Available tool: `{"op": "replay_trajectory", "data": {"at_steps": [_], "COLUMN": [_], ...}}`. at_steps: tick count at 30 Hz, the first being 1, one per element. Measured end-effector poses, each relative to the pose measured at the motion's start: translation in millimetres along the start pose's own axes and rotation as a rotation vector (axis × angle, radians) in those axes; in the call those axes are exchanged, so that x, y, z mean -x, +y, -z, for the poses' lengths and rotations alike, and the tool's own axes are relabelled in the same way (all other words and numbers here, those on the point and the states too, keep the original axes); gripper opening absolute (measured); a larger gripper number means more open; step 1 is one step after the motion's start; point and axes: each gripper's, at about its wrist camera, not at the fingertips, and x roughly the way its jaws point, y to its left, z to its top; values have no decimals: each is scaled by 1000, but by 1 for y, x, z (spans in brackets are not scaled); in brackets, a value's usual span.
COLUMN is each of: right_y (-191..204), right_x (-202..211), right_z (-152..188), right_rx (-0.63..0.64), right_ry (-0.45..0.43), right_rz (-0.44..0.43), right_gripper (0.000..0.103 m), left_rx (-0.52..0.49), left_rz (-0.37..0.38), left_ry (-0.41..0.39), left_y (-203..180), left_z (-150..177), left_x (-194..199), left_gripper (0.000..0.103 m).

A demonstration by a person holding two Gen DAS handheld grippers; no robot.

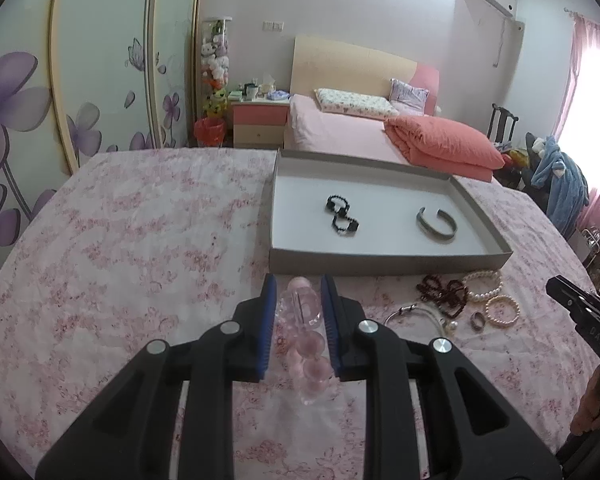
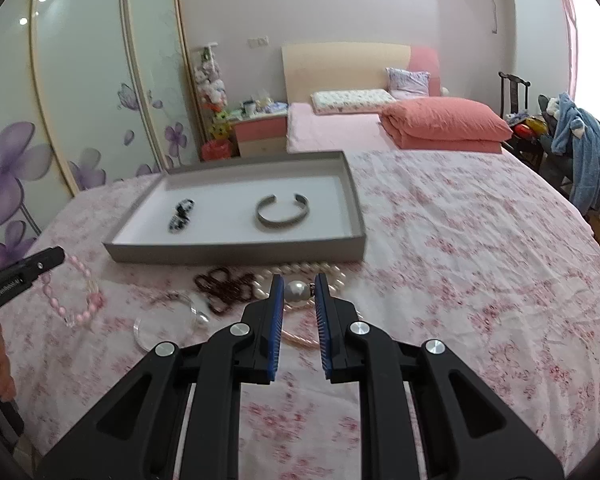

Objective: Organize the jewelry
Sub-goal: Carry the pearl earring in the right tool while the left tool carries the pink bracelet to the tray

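A grey tray (image 1: pixel 380 266) (image 2: pixel 236 250) on the floral cloth holds a black bead bracelet (image 1: pixel 342 216) (image 2: pixel 182 214) and a silver cuff bangle (image 1: pixel 436 224) (image 2: pixel 282 212). My left gripper (image 1: pixel 299 290) is open around a pink bead bracelet (image 1: pixel 306 340) lying on the cloth; the bracelet also shows in the right wrist view (image 2: pixel 74 296). My right gripper (image 2: pixel 298 282) is open, with a large pearl (image 2: pixel 296 291) between its fingertips. In front of the tray lie a dark red bead strand (image 1: pixel 444 294) (image 2: pixel 224 284), pearl strands (image 1: pixel 486 286) (image 2: pixel 324 272), a ring (image 1: pixel 478 319) and a clear bangle (image 2: pixel 166 326).
The table is covered with a pink floral cloth (image 1: pixel 120 260). Behind it stand a pink bed (image 1: pixel 340 132), a nightstand (image 1: pixel 260 120), a flowered wardrobe (image 1: pixel 60 100), and a chair with blue clothing (image 1: pixel 560 184).
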Motion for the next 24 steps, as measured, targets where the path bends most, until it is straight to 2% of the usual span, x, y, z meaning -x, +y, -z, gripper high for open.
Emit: {"op": "replay_trajectory", "data": {"at_steps": [7,24], "right_y": [8,20], "right_x": [8,14], "right_z": [-11,-28], "right_rx": [-1,-3], "right_ry": [-75,-179], "right_rz": [-32,-83], "right_gripper": [17,17], "left_rx": [-7,-30], "left_rz": [1,5], "left_ry": [-47,-116], "left_y": [-4,-15], "left_z": [-7,-25], "left_x": [12,24], "left_gripper": [23,23]}}
